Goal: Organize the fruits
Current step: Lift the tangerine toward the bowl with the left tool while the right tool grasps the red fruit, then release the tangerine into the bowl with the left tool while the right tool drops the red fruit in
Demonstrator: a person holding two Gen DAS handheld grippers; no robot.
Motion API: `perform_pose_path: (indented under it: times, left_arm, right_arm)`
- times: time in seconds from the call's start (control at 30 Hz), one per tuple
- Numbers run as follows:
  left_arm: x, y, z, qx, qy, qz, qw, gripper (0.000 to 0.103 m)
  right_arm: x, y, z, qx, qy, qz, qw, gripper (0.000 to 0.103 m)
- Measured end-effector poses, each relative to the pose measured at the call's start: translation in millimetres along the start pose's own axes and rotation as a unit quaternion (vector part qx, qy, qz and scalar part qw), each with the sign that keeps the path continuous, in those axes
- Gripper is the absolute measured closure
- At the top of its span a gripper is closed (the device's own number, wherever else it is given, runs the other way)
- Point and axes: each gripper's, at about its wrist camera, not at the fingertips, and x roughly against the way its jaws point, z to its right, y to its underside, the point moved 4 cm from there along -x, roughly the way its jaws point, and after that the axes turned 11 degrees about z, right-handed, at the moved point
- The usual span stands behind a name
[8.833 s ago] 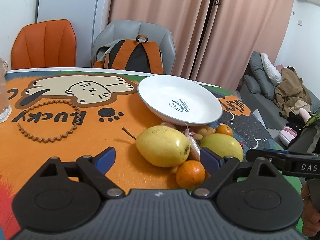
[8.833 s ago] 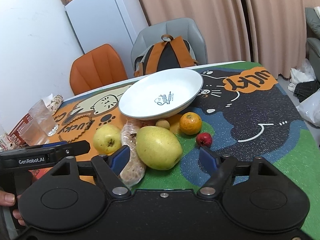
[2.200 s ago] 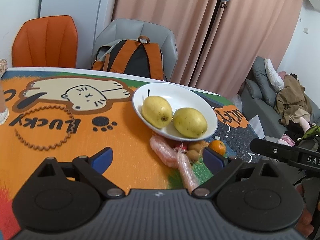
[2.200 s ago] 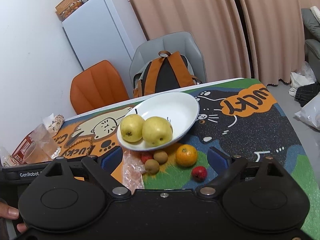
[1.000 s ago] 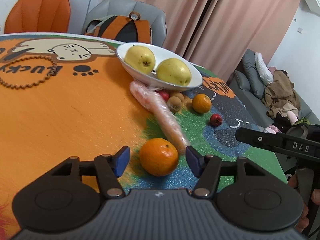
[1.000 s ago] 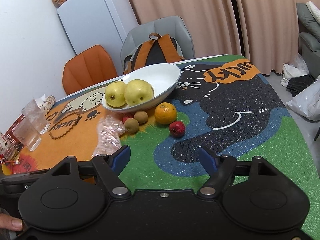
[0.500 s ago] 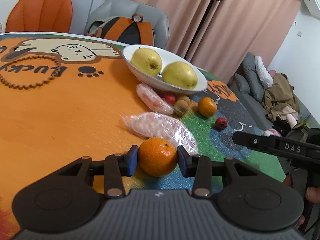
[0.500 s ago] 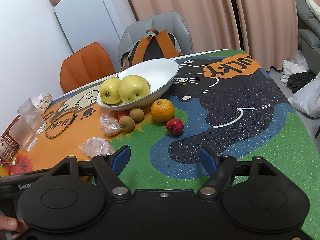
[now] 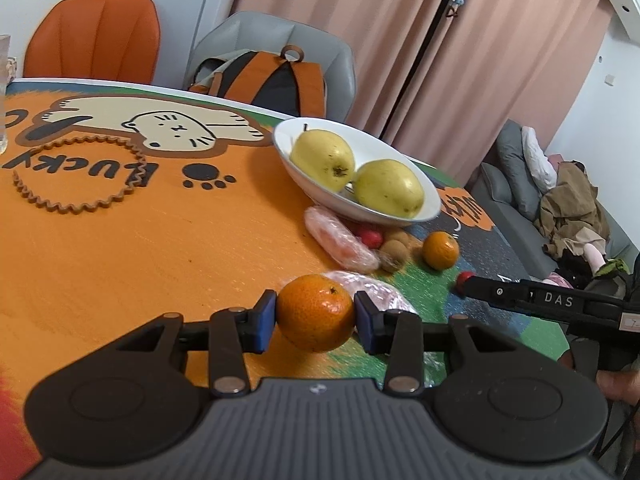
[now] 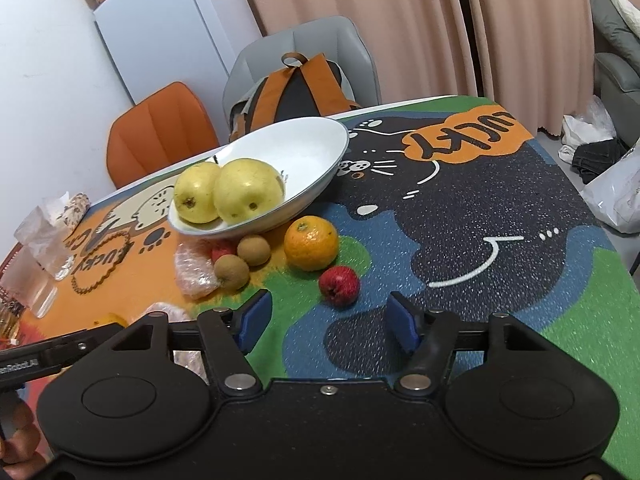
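Fingers of your left gripper (image 9: 315, 317) clamp an orange (image 9: 315, 312); your right gripper (image 10: 327, 317) is closing, nothing between, near the red fruit (image 10: 339, 285).

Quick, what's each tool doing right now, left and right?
Left tool: shut on the orange.
Right tool: closing, nothing between its jaws.

Two yellow pears (image 9: 322, 159) in a white bowl (image 10: 316, 152); orange tangerine (image 9: 316, 317) between blue pads (image 9: 265, 320); small red fruit (image 10: 339, 285), brown kiwis (image 10: 253, 249); mat (image 10: 480, 216) orange, green, blue, speckled black with cartoon cats
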Motion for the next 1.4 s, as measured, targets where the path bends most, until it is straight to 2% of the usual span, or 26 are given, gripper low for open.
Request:
perform_pose_path:
  times: [0.2, 0.27, 0.33, 0.4, 0.43, 0.9, 1.4]
  left_arm:
    - [-1, -7, -8, 0.003, -0.01, 0.004, 0.9999, 0.063]
    - [-1, -10, -10, 0.005, -0.012, 0.005, 0.9999, 0.063]
    - [-1, -12, -12, 0.005, -0.015, 0.008, 0.9998, 0.063]
    - [-1, -14, -13, 0.006, -0.016, 0.009, 0.9998, 0.063]
    - [-1, -16, -14, 0.006, -0.016, 0.011, 0.9998, 0.063]
    - [-4, -43, -7, -0.004, -0.008, 0.024, 0.9997, 0.063]
    - [-33, -72, 14, -0.023, 0.009, 0.024, 0.9994, 0.063]
  right_arm:
    - [-11, -2, -2, 0.01, 0.006, 0.0, 1.0, 0.045]
    - [-13, -3, -2, 0.014, 0.009, 0.0, 1.0, 0.051]
    - [-14, -3, -3, 0.02, 0.015, -0.002, 1.0, 0.069]
    - [-14, -4, -2, 0.018, 0.013, -0.007, 1.0, 0.078]
    - [-14, -4, -2, 0.017, 0.009, -0.009, 1.0, 0.079]
    - [-3, -29, -12, 0.013, -0.007, 0.015, 1.0, 0.08]
    - [-15, -56, -18, 0.004, -0.018, 0.03, 0.999, 0.08]
